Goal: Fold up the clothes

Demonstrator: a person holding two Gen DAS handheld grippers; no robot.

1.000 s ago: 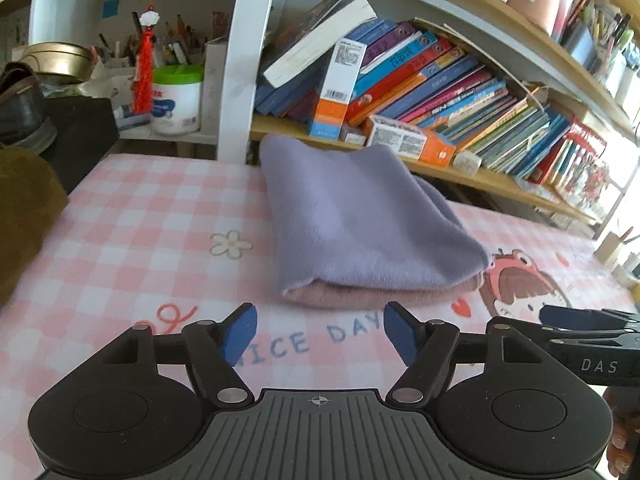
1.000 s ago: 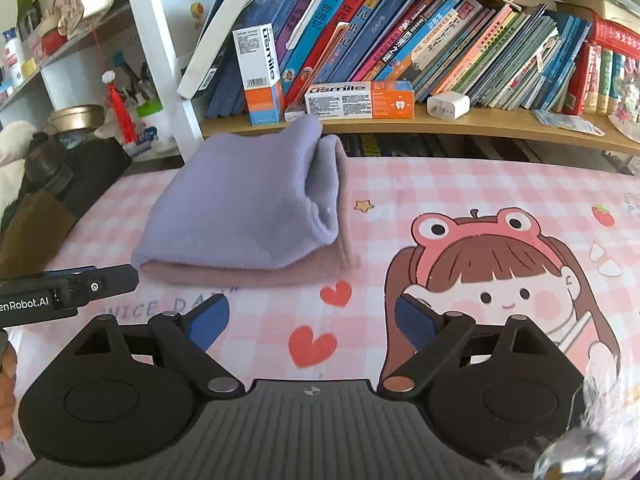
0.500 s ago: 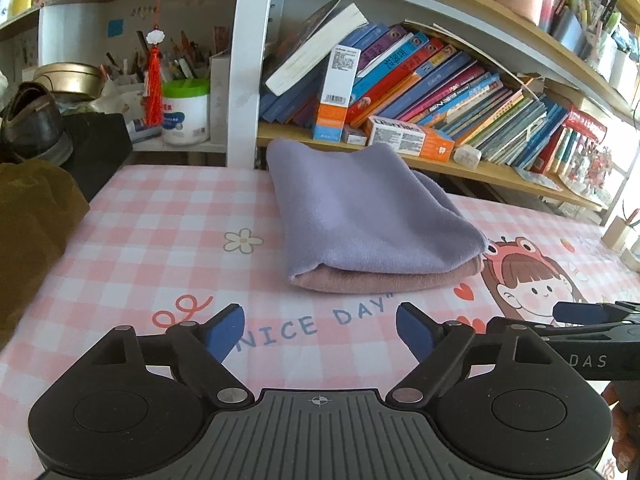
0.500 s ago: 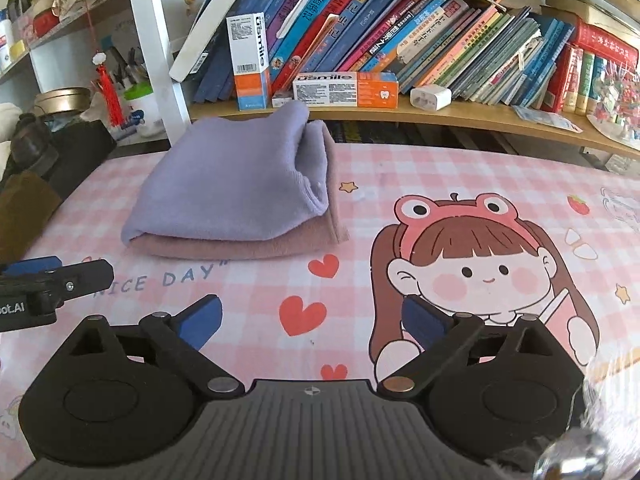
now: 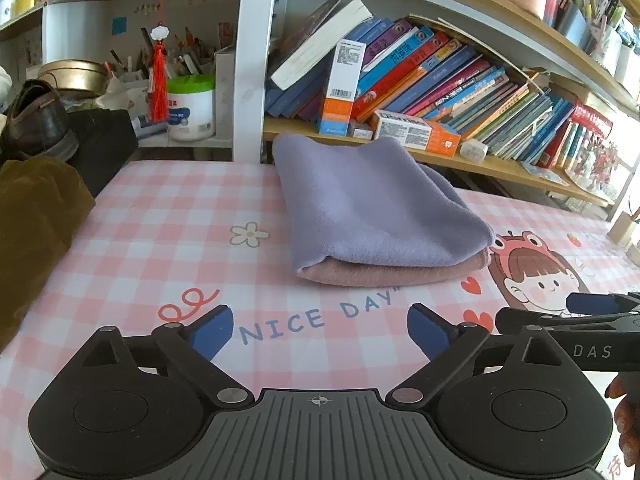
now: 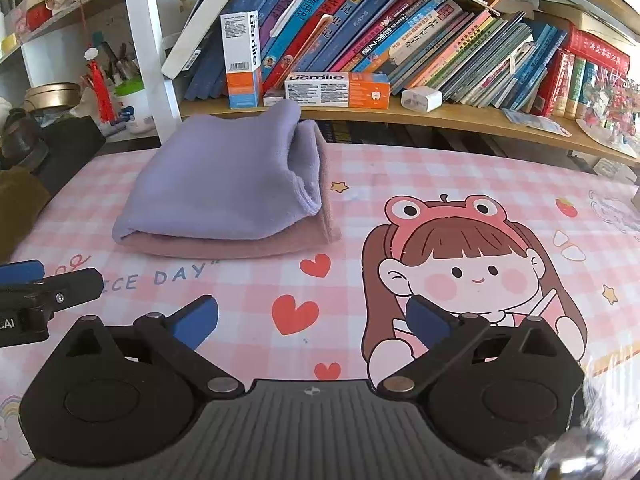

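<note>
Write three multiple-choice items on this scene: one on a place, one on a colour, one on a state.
1. Where does the folded garment lie?
A. on the checked tablecloth
B. on the bookshelf
C. on the floor

2. What colour is the garment's top layer?
A. green
B. lilac
C. yellow

3. How are the right tongs?
A. shut on the garment
B. shut on a book
C. open and empty

Answers:
1 A, it rests on the cloth in front of the shelf.
2 B, lilac lies over a pink layer.
3 C, only tablecloth shows between the blue pads.
</note>
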